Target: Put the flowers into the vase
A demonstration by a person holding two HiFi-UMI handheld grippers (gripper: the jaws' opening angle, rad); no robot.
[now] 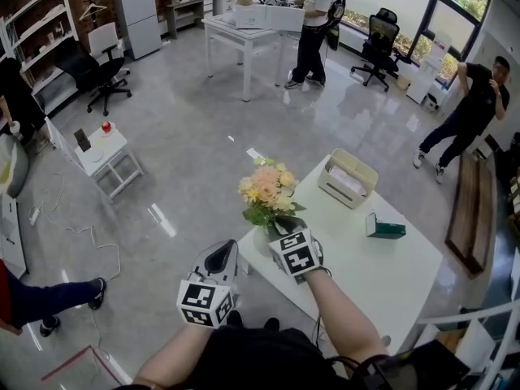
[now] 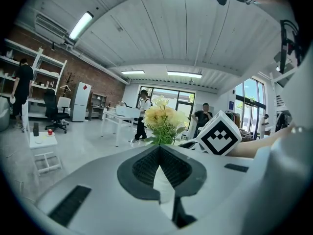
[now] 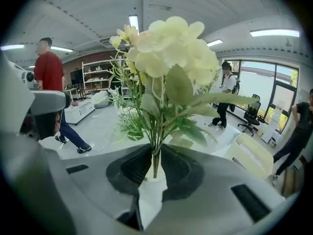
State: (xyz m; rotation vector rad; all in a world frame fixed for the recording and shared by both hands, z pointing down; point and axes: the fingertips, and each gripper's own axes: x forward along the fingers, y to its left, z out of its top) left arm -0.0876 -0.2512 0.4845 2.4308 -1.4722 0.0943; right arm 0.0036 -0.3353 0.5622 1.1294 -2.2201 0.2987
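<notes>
**Item 1, right claw** [image 3: 155, 154]: jaws slightly apart, flanking the green stems [image 3: 156, 136] with no evident pinch. Nothing else stands between them. It sits at lower centre of the head view.

**Item 2, flowers** [image 3: 168, 48]: cream and peach bouquet, upright, filling the centre of the right claw's view. The stems run down into the pale vase [image 1: 262, 237], so placement looks essentially done.

**Item 3, left claw** [image 2: 159, 150]: jaws together and empty, held at the lower left of the bouquet and apart from it.

**Item 4, tabletop** [image 1: 366, 266]: white, with the vase near its left corner. A cream box [image 1: 348, 179] and a green box [image 1: 384, 227] stand well apart, to the right.

**Hazard:** leaves spread just above the right claw. Drawing back at an angle could snag the foliage. That could lift the bouquet out or tip the top-heavy vase toward the nearby edge. A straight retreat with wider jaws seems safest.
</notes>
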